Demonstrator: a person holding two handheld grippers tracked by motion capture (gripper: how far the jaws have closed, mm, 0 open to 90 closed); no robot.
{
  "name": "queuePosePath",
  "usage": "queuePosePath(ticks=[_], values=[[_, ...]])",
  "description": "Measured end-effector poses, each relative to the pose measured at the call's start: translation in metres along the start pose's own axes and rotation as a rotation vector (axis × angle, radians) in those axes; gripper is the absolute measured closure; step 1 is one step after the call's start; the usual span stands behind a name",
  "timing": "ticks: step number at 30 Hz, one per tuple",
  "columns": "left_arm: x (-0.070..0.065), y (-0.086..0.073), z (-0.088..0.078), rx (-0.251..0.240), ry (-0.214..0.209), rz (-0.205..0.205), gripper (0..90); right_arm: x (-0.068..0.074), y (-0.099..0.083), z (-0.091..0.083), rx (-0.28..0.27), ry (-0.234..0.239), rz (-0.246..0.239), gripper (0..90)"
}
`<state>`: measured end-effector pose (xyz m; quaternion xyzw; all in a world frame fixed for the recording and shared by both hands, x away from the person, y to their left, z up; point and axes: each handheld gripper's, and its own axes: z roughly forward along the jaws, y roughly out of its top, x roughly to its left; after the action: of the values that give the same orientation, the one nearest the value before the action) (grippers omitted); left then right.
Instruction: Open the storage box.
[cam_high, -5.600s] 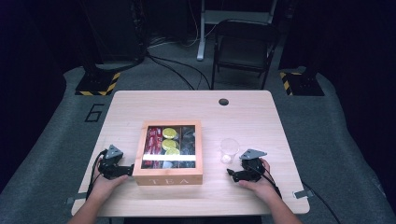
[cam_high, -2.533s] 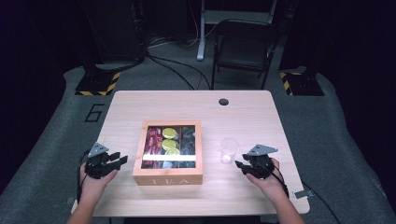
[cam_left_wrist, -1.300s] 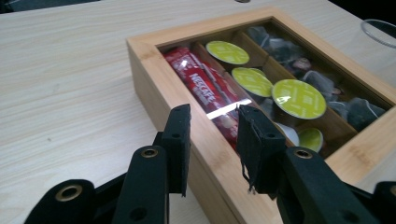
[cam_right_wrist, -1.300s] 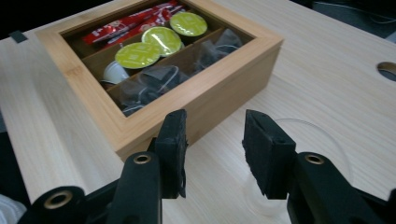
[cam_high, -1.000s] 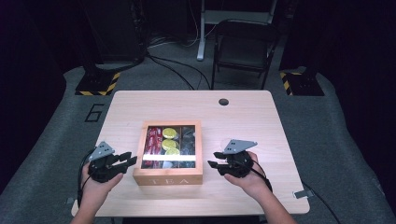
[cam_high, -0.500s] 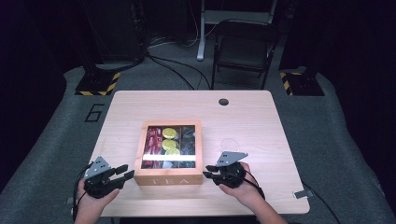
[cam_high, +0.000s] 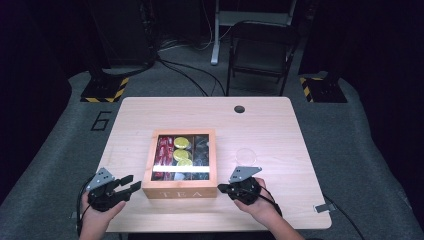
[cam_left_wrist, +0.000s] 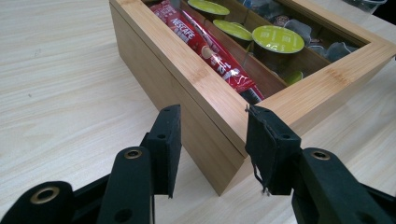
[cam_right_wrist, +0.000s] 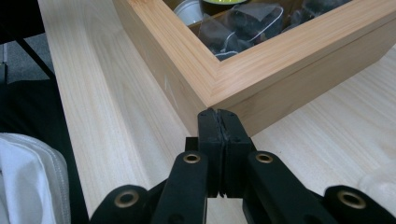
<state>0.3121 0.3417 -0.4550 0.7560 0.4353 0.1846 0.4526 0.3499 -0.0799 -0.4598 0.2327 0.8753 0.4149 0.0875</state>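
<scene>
Your left gripper (cam_left_wrist: 212, 149) straddles the tea box's (cam_high: 180, 191) near-left corner, jaws just opening, pads clear. Your right gripper (cam_right_wrist: 218, 128), clenched on nothing, meets its near-right corner. The glazed lid's glare obscures the contents.

Table: we see a light wooden table (cam_high: 280, 125) with a dark round hole (cam_high: 239, 109) near its far edge.
Box: a wooden tea box (cam_high: 180, 190) lies on it, between our left gripper (cam_high: 126, 184) and right gripper (cam_high: 223, 188).
Cup: a clear plastic cup (cam_high: 246, 155) stands just beyond our right gripper.
</scene>
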Motion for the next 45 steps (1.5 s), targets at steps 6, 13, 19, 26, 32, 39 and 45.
queuePosePath(ticks=[6,13,19,26,32,39,45], values=[[0.0014,-0.0001,0.0008,-0.003,-0.002,-0.005,55.4,0.0001,-0.0027,0.002,0.021,0.021,0.026,89.0],[0.0012,-0.0002,0.0006,0.001,-0.005,-0.002,55.4,-0.0001,-0.0034,0.0042,0.025,0.033,0.025,89.1],[0.001,-0.0001,0.001,0.005,-0.007,0.005,55.5,0.001,-0.0037,0.0066,0.031,0.036,0.028,89.6],[0.0008,-0.0003,0.0004,0.003,-0.006,0.001,55.6,0.0011,-0.0039,0.0069,0.025,0.03,0.022,89.8],[0.0012,-0.0004,0.0001,-0.003,-0.005,0.0,55.5,0.0014,-0.0038,0.0066,0.028,0.03,0.029,89.8],[0.0017,-0.001,-0.0002,-0.008,0.0,-0.004,55.5,0.0005,-0.004,0.0064,0.024,0.022,0.03,89.7],[0.0025,-0.0007,-0.0008,0.002,-0.006,0.001,55.5,0.0006,-0.0038,0.0067,0.024,0.019,0.03,89.4]])
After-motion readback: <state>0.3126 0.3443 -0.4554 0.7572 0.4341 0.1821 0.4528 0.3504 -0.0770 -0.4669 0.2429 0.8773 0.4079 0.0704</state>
